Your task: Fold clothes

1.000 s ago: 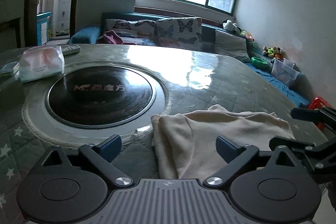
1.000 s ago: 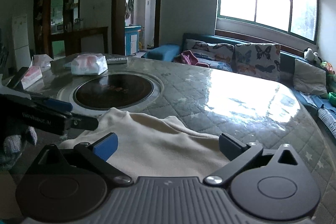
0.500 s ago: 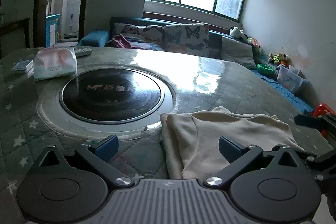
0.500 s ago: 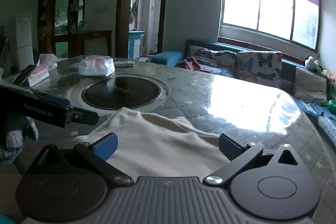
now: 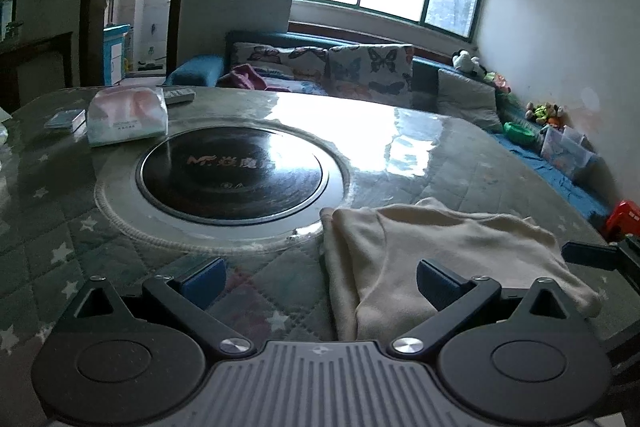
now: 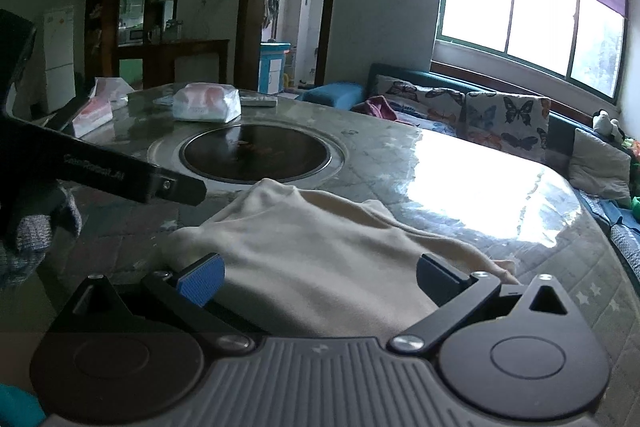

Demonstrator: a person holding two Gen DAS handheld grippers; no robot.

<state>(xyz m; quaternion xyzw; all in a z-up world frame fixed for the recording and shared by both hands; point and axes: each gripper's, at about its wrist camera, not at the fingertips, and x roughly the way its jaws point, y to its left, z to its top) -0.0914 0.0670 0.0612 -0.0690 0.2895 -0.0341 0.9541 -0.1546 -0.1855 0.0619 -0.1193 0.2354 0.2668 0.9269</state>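
Home living room: sofa [image 5: 360, 67] with butterfly cushions [image 6: 504, 119] at 12 o'clock, fridge [image 6: 58, 55] at 10, dining table [image 5: 460, 155] with inset hotplate [image 5: 232, 175].

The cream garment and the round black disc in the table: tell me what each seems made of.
Cream garment: soft knit or fleece-like cloth, matte; it slumps in rounded folds with no shine. Round black disc: probably glass or glass-ceramic, glossy; it mirrors the window light and carries printed lettering. The exact fibre cannot be told.

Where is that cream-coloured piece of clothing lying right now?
The cream garment lies crumpled on the quilted table, just right of the round black hotplate in the left wrist view. In the right wrist view it sits directly ahead.
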